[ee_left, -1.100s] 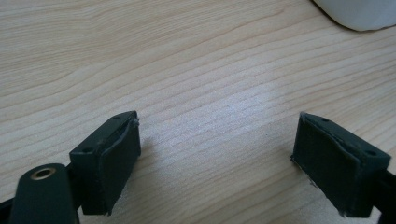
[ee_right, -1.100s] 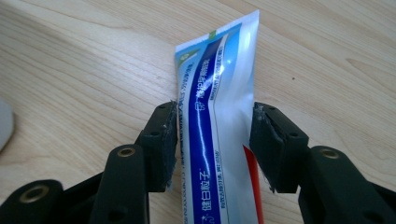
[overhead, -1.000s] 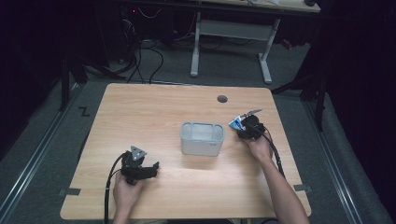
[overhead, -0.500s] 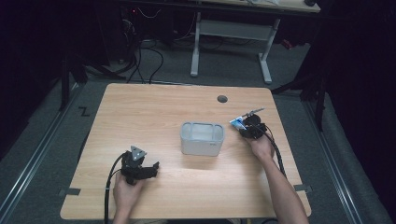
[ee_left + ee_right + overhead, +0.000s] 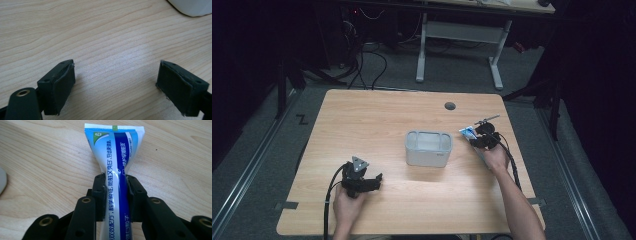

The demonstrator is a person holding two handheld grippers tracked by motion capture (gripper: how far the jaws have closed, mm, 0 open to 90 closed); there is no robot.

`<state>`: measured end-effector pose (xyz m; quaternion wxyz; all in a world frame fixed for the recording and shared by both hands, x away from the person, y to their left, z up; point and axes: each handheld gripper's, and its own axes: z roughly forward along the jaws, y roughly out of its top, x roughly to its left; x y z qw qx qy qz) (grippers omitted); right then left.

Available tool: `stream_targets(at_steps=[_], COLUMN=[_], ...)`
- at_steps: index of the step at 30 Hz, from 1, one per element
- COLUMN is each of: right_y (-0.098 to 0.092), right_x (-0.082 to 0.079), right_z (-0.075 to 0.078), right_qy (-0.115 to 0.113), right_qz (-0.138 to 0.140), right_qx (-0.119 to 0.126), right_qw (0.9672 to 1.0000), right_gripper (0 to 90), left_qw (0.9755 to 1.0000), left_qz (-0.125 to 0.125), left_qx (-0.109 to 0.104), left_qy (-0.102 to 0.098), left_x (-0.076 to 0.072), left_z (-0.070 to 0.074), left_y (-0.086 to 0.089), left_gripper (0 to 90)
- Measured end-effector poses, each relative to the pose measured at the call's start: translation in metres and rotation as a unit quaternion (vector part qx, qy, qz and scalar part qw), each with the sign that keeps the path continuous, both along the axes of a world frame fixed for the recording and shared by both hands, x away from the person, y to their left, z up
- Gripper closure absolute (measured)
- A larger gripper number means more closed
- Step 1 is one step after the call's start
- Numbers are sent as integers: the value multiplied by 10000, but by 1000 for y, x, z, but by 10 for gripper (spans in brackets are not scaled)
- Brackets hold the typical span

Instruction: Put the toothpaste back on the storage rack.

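Fingers of the right gripper [image 5: 115, 197] have just been closing and now pinch a toothpaste tube [image 5: 115, 157] across its narrow waist, one black pad on each side. In the right gripper view the tube's long axis runs straight away from the gripper, in line with the jaws, and its flat crimped end points outward, above the wood; its other end passes back between the fingers toward the gripper body. From the high view the right gripper [image 5: 485, 138] sits near the bench's [image 5: 377, 120] right edge, with the blue and white tube [image 5: 468, 133] sticking out toward the left and slightly away from the person, just beside the grey rectangular bin [image 5: 428, 148] at the middle. Well apart, near the front left, the left gripper [image 5: 117, 82] has its fingers spread wide over bare wood with nothing between them.
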<state>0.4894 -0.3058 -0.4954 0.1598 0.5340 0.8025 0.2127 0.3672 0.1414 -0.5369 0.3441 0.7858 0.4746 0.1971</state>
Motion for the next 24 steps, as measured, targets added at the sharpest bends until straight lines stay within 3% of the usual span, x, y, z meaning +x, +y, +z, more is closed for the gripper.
stream_targets(at_steps=[3, 4, 5, 9, 13, 24], right_y=[-3, -5, -5, -2, -4, -8], right_x=[-2, -5, -6, -10, -14, -25], right_z=[3, 7, 9, 15, 20, 30], right_qy=[-25, -24, -45, -142, -155, -294], right_qz=[4, 5, 23, 140, 182, 355], right_qx=[201, 462, 574, 486, 727, 785], right_qw=[9998, 9989, 9983, 9986, 9971, 9958], right_gripper=[720, 721, 721, 722, 724, 722], left_qw=[10000, 10000, 10000, 10000, 10000, 10000], left_qz=[0, -1, -1, 0, 0, -1], left_qx=[-1, 0, 0, 0, -1, 2], left_qy=[-1, -1, -1, 0, -2, -1], left_x=[0, 0, 0, 0, 0, 0], left_z=[0, 0, 0, 0, 0, 0], left_y=[0, 0, 0, 0, 0, 0], left_gripper=[154, 154, 154, 154, 154, 154])
